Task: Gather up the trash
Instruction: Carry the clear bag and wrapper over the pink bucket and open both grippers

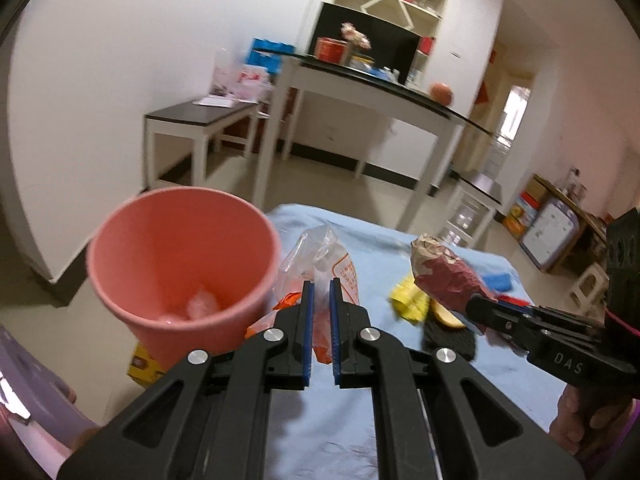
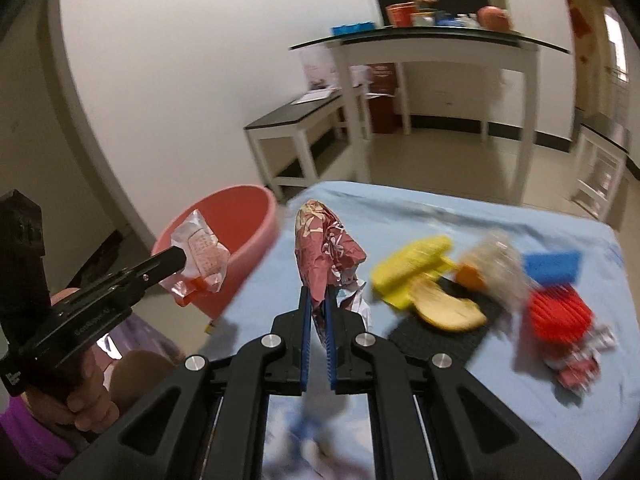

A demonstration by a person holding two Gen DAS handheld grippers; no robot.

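My left gripper (image 1: 320, 286) is shut on a clear plastic wrapper with orange print (image 1: 320, 260), held just right of the pink bin (image 1: 180, 256); it also shows in the right wrist view (image 2: 202, 258), over the bin's (image 2: 240, 216) rim. My right gripper (image 2: 317, 292) is shut on a crumpled dark red patterned wrapper (image 2: 324, 248), held above the blue-covered table (image 2: 440, 208). That wrapper shows in the left wrist view (image 1: 444, 276) with the right gripper (image 1: 478, 304) behind it. Some pale trash lies in the bin's bottom (image 1: 200, 304).
On the table lie a yellow wrapper (image 2: 412, 270), a banana peel (image 2: 448, 308) on a black mat (image 2: 440, 336), a blue object (image 2: 552, 266), a red ribbed object (image 2: 556, 314) and a blurred grey lump (image 2: 498, 264). White tables (image 1: 360, 96) and a bench (image 1: 196, 120) stand behind.
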